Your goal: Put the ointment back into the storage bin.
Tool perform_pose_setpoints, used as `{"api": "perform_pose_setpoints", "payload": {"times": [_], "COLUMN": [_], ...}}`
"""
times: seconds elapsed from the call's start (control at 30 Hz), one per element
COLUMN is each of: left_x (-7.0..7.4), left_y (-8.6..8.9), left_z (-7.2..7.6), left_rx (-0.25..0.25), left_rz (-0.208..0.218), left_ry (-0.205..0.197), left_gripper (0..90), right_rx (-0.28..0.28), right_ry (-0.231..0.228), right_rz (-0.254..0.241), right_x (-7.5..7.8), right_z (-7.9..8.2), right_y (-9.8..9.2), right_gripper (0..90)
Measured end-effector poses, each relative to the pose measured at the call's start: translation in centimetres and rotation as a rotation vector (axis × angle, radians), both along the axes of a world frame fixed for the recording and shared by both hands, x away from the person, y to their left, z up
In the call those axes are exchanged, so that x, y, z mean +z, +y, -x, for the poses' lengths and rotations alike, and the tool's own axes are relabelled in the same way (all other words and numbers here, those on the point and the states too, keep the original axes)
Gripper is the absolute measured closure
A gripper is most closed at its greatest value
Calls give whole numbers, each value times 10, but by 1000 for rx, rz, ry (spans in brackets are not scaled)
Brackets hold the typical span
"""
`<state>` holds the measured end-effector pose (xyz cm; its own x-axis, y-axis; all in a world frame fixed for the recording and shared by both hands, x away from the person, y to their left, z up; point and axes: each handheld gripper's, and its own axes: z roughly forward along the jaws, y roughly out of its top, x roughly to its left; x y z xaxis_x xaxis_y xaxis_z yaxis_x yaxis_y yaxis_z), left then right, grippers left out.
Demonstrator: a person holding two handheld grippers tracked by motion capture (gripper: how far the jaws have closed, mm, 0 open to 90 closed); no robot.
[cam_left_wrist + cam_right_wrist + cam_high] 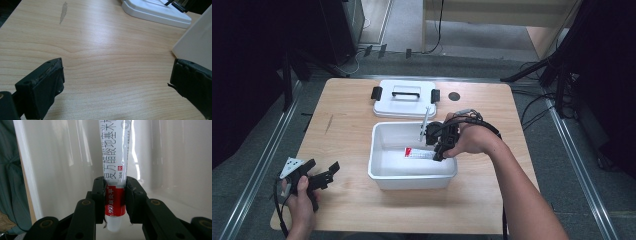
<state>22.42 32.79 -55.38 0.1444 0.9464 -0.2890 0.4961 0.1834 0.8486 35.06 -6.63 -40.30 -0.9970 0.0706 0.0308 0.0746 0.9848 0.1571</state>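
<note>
Right gripper (438,145), its jaws clamped on the cap end of the red-and-white tube (115,170) inside the white bin (412,177), could let the slick tube slip (left gripper (323,175) rests open, near left) if released unevenly.

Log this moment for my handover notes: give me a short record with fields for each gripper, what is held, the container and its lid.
right gripper: shut on the ointment tube, jaws pressing its red band near the cap
ointment tube: white, printed, inside the white bin
white bin: open, mid-table
lid: off, lying flat behind the bin, black handle and clasps
left gripper: open, nothing between its jaws, low over the wooden table left of the bin
</note>
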Motion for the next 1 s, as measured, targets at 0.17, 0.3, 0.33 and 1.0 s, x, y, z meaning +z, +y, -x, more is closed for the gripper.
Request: {"api": "perform_pose_setpoints", "payload": {"times": [0.17, 0.3, 0.33, 1.0], "left_x": [0, 0, 0, 0], "left_y": [0, 0, 0, 0], "left_z": [0, 0, 0, 0], "left_rx": [-1, -1, -1, -2], "left_rz": [-1, -1, -1, 2], "left_ry": [0, 0, 1, 2], "left_gripper": [0, 0, 0, 0], "right_rx": [11, 8, 13, 49], "right_ry": [2, 5, 3, 0], "right_rz": [9, 19, 35, 170], "right_x": [-9, -12, -15, -43], "right_z": [-1, 0, 1, 5], "right_y": [1, 2, 3, 22], "right_gripper": [728, 728, 728, 728]}}
